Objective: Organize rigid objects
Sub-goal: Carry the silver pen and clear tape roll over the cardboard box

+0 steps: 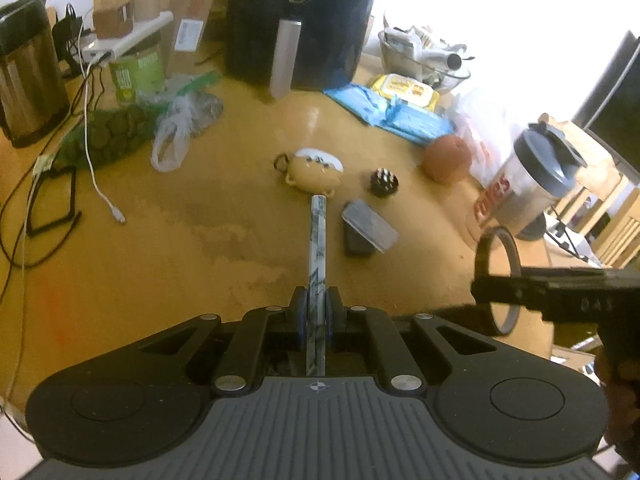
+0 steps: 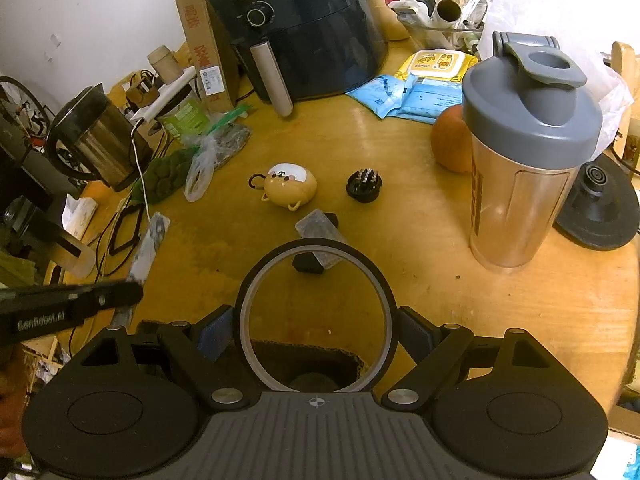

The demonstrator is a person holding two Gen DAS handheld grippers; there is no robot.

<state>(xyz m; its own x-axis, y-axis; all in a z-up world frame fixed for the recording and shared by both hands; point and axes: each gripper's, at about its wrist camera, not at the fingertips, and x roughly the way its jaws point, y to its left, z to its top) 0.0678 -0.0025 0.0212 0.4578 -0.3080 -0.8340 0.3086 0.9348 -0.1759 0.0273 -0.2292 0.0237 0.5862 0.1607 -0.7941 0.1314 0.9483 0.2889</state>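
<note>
Midway above the cluttered counter point(image 2: 400, 240), a marbled flat bar point(image 1: 317, 264) is pinched in the closed left claw point(image 1: 317, 312) and a black ring point(image 2: 316, 312) is clamped by the right claw point(image 2: 316, 332), where either could be knocked loose if the two collide

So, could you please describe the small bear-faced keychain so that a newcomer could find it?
Start at the black air fryer and come forward to mid-table. The keychain lies left of the studded black puck: tan, rounded, white-topped, with a cartoon face.
</note>
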